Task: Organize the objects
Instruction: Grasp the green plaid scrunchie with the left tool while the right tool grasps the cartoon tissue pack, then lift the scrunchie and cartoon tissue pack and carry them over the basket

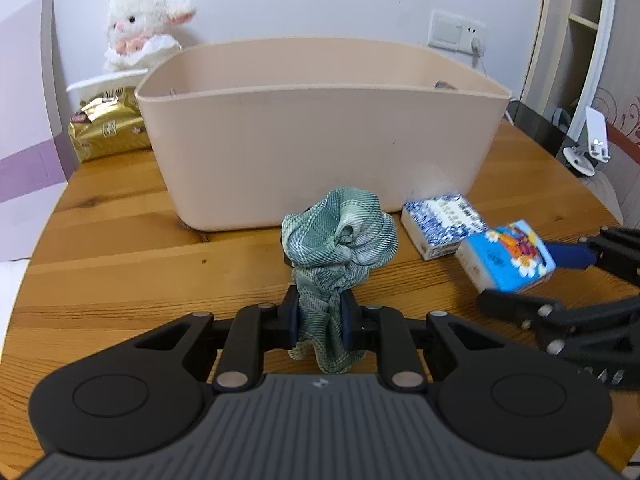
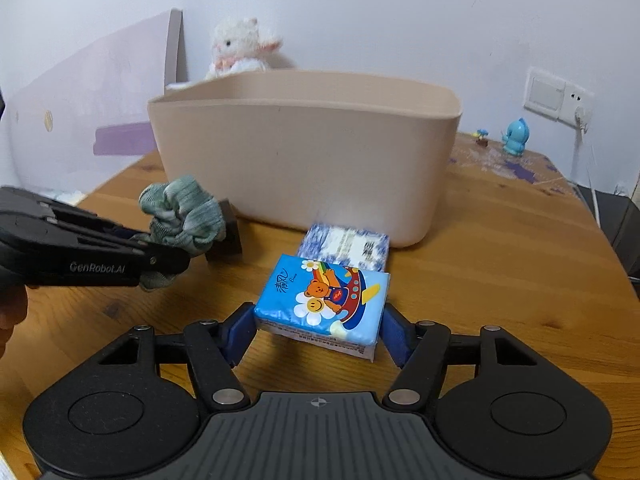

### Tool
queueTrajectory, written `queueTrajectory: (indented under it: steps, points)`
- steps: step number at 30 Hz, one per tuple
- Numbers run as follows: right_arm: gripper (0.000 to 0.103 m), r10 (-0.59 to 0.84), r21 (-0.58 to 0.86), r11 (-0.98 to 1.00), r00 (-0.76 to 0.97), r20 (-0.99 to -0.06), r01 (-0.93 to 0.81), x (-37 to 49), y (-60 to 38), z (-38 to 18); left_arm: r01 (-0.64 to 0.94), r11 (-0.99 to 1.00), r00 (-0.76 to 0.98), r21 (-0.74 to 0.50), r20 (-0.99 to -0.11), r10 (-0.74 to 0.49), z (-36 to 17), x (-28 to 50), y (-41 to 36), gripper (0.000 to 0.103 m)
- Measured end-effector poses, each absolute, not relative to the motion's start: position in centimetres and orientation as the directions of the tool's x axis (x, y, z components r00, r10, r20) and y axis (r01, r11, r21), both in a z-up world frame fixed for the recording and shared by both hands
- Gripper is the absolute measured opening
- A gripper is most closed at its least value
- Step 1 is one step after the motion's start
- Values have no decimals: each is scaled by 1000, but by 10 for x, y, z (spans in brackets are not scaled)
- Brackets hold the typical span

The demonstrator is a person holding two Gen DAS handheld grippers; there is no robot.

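Observation:
A beige plastic bin (image 1: 320, 136) stands on the wooden table (image 1: 120, 248); it also shows in the right wrist view (image 2: 304, 152). My left gripper (image 1: 320, 320) is shut on a green plaid scrunchie (image 1: 340, 236), held just in front of the bin; the left gripper (image 2: 160, 252) and the scrunchie (image 2: 184, 212) show at the left of the right wrist view. My right gripper (image 2: 320, 332) is shut on a blue cartoon tissue pack (image 2: 324, 296), held right of the scrunchie (image 1: 506, 256). A blue-and-white patterned tissue pack (image 1: 444, 224) lies against the bin's front (image 2: 348, 244).
A white plush lamb (image 1: 140, 24) and a gold packet (image 1: 108, 124) sit behind the bin at the left. A small dark block (image 2: 228, 232) lies behind the scrunchie. A blue figurine (image 2: 516, 138) stands at the back right near a wall socket (image 2: 556, 94).

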State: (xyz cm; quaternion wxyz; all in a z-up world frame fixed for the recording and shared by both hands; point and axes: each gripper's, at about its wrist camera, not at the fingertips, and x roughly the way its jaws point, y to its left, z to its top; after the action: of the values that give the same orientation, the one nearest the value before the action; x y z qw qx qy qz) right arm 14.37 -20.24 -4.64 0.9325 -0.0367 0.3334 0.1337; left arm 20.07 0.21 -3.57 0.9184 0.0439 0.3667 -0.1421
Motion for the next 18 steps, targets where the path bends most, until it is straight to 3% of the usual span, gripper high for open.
queueTrajectory:
  steps: [18]
  points:
    - [63, 240, 33, 968, 871, -429, -250, 140, -238, 43, 310, 949, 816, 60, -528, -234, 43, 186, 6, 21]
